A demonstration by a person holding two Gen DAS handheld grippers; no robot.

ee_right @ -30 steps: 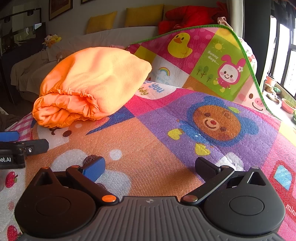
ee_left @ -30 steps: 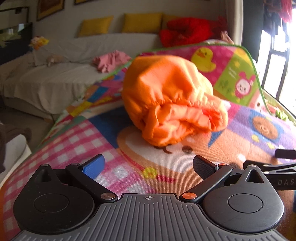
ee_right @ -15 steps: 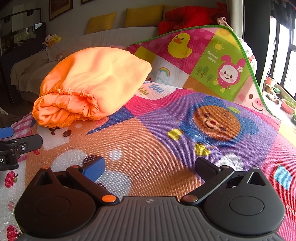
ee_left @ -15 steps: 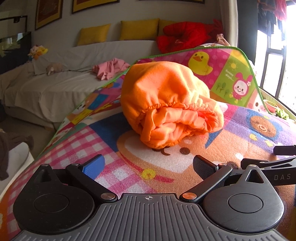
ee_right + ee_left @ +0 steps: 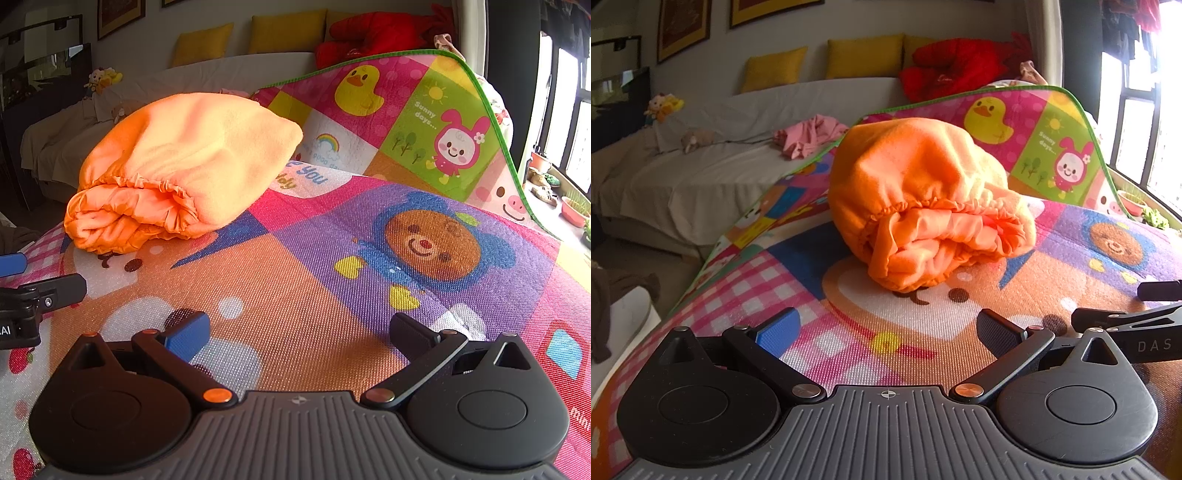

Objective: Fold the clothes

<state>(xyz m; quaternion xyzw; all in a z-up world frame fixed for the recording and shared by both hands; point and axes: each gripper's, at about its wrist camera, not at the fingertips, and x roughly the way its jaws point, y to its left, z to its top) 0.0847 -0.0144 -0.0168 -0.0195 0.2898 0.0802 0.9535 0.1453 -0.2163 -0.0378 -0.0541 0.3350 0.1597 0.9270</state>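
Observation:
An orange garment (image 5: 923,199) lies folded into a thick bundle on the colourful play mat (image 5: 849,332), its gathered elastic edge facing me. In the right wrist view the same orange bundle (image 5: 177,166) sits at the upper left of the mat (image 5: 314,295). My left gripper (image 5: 886,326) is open and empty, a short way in front of the bundle. My right gripper (image 5: 299,332) is open and empty too, to the right of the bundle and well clear of it. The right gripper's fingers (image 5: 1126,317) reach in at the left view's right edge.
The mat's far edge (image 5: 461,74) curls upward behind the bundle. A white sofa (image 5: 701,173) carries yellow cushions (image 5: 864,55), a red garment (image 5: 953,66) and a pink garment (image 5: 809,134). A window (image 5: 569,122) with plant pots lies to the right. The mat drops off at the left.
The left gripper has drawn back a little and tilted up, so the bundle sits slightly lower and farther. The right gripper has stayed still. Both remain open.

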